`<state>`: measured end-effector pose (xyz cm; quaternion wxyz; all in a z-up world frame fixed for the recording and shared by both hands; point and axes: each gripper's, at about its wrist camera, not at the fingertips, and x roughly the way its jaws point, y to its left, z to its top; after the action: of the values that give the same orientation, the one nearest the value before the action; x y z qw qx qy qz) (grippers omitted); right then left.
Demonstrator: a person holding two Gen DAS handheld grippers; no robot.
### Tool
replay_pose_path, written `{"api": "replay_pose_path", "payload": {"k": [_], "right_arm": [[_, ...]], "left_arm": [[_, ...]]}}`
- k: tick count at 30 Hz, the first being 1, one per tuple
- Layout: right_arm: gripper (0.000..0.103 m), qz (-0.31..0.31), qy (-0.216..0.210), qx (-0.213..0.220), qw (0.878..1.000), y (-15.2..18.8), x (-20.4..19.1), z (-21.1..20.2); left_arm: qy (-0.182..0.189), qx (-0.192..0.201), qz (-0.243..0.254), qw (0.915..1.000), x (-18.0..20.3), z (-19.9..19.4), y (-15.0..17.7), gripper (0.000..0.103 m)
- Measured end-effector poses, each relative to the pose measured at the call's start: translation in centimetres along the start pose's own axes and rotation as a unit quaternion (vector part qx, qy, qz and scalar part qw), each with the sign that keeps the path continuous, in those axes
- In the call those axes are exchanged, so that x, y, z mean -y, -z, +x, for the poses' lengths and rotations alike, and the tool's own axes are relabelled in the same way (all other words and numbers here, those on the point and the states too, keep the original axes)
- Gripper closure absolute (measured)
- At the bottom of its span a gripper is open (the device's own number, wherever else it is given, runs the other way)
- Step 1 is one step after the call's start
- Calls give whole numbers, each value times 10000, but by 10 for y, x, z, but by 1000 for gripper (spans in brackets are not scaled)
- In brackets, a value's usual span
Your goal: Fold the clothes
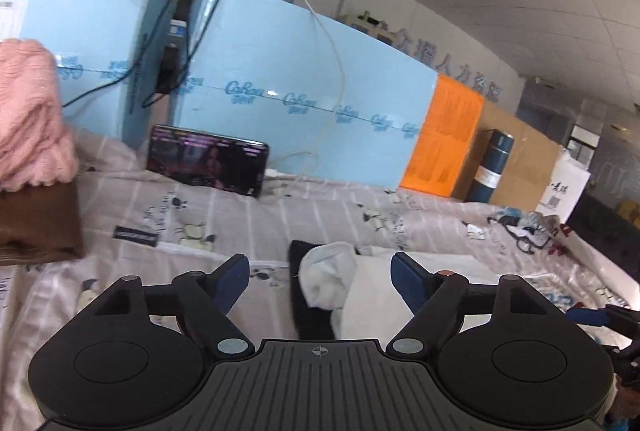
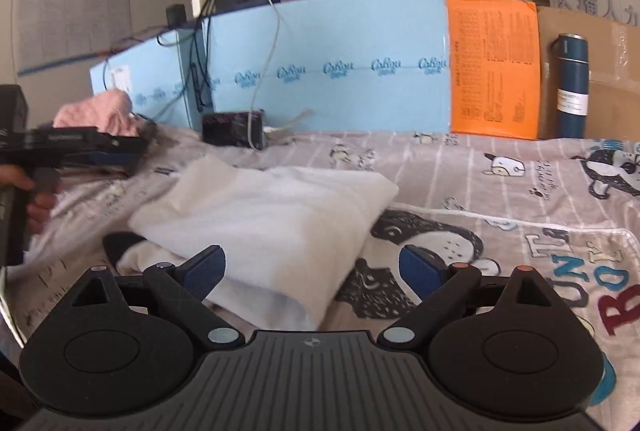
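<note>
A folded white garment (image 2: pixel 272 215) lies on the bed sheet (image 2: pixel 480 191), with a black piece (image 2: pixel 120 243) showing under its left end. My right gripper (image 2: pixel 311 259) is open just in front of the garment's near corner, and neither pad touches the cloth. In the left wrist view the same white garment (image 1: pixel 360 295) is bunched up beside the black piece (image 1: pixel 308 315). My left gripper (image 1: pixel 319 271) stands open over it and grips nothing. The left gripper (image 2: pixel 80 147), held by a hand (image 2: pixel 36 199), also appears at the left of the right wrist view.
A pink knit sweater (image 1: pixel 28 111) sits on a folded brown garment (image 1: pixel 36 227) at the left. A phone (image 1: pixel 206 159) leans against blue foam boards (image 1: pixel 280 71) at the back. An orange board (image 2: pixel 494 67) and a dark blue flask (image 2: pixel 570 87) stand at the back right.
</note>
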<state>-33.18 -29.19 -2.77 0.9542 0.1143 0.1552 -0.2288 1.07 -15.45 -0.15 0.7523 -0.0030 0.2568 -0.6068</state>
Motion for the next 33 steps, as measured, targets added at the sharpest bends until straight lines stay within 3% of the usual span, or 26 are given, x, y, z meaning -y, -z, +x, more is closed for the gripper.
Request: {"api": "replay_pose_path", "payload": {"k": [3, 7, 10, 12, 15, 17, 20, 22, 29, 33], "right_arm": [[6, 160, 37, 179, 9997, -27, 6, 26], [4, 417, 130, 287, 9986, -61, 18, 70], [4, 777, 33, -105, 9969, -62, 29, 114], [4, 987, -114, -252, 9947, -51, 37, 129], [4, 1244, -37, -396, 9914, -41, 47, 134], [4, 1531, 21, -206, 9880, -39, 54, 129], [4, 1760, -66, -27, 9844, -38, 61, 123], [4, 1873, -157, 72, 9822, -39, 64, 120], [4, 1297, -309, -205, 9909, -40, 49, 124], [4, 877, -187, -377, 9953, -38, 39, 125]], "left_arm": [[120, -466, 208, 9986, 8, 47, -9, 23], [-551, -886, 1020, 9893, 15, 94, -2, 23], [-1254, -898, 1398, 9781, 5, 109, 8, 21], [-1349, -845, 1293, 9787, -7, 109, 8, 12], [-1482, -706, 868, 9826, -27, 101, 2, 12], [-1722, -494, 617, 9819, -35, 89, -3, 13], [-1278, 103, 268, 9914, -33, 58, -9, 13], [-822, 339, 457, 9950, -19, 46, -9, 10], [-443, -460, 1739, 9827, 20, 60, 16, 8], [-238, -397, 1938, 9800, 30, 50, 23, 5]]}}
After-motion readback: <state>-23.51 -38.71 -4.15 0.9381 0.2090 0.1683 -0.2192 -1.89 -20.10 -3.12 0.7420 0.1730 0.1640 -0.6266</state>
